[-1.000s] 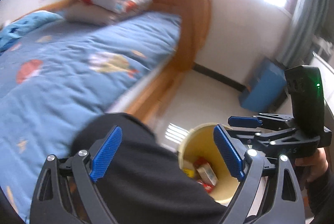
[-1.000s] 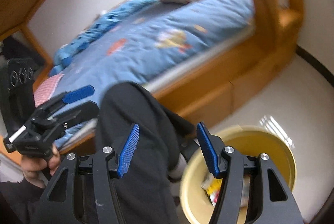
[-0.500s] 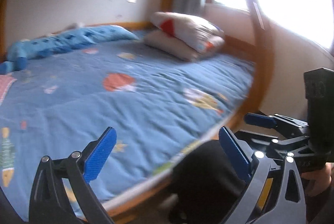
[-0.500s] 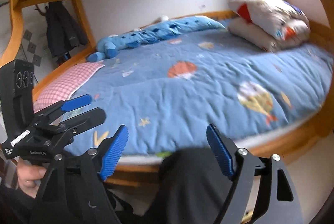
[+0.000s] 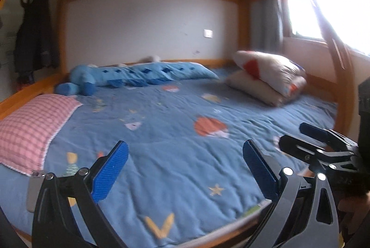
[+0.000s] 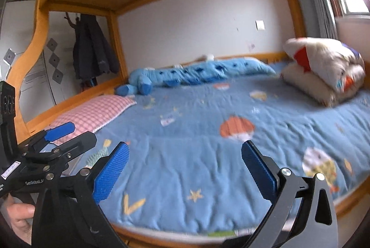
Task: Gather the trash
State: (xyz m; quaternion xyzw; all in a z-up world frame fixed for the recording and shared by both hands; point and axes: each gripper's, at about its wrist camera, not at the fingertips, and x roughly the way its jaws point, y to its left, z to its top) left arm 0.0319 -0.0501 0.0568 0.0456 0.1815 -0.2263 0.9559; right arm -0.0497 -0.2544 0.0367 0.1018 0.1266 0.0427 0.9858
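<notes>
From the left wrist, we are holding our left gripper (image 5: 185,164) wide apart, grabbing nothing, over the blue bed (image 5: 175,132). From the right wrist, our right gripper (image 6: 185,166), just opening, is empty too. We are seeing no trash; the pillows (image 6: 323,67) are looking blurry.

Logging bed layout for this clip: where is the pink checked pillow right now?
The pink pillow lies at the bed's left end in both views, beside the wooden rail, just in front of the blue plush.

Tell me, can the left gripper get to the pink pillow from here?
Probably yes. The left gripper is open and empty, and the pink pillow lies in the open on the blue quilt, off to its left, with nothing between them. It would need to swing that way.
</notes>
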